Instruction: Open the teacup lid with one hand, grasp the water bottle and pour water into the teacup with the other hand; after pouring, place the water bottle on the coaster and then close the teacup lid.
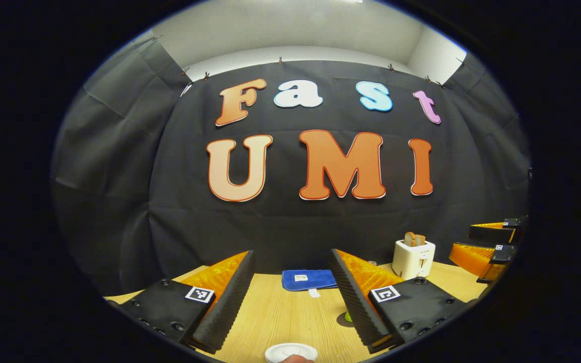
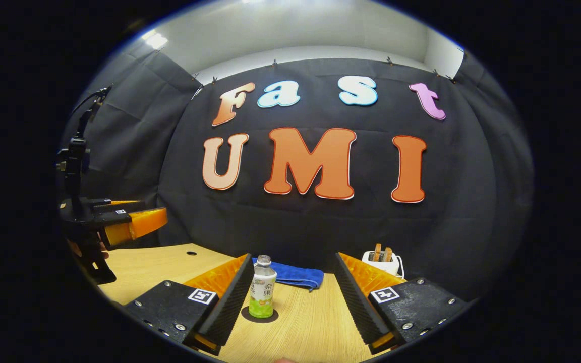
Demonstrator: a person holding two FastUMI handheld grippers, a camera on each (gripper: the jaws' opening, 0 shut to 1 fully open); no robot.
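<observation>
Nothing done yet. Left gripper gaping above lidded teacup; right gripper gaping, short of water bottle standing on coaster. Lid-lifting, pouring, closing all ahead.

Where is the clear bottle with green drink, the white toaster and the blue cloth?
clear plastic bottle with green drink (image 2: pixel 262 292), right gripper view, on its label.
white toaster (image 1: pixel 413 258), left gripper view, on its front face.
blue folded cloth (image 1: pixel 309 279), left gripper view, on its top.

The left claw and the right claw both gape wide, level above the table, gripping nothing.
</observation>
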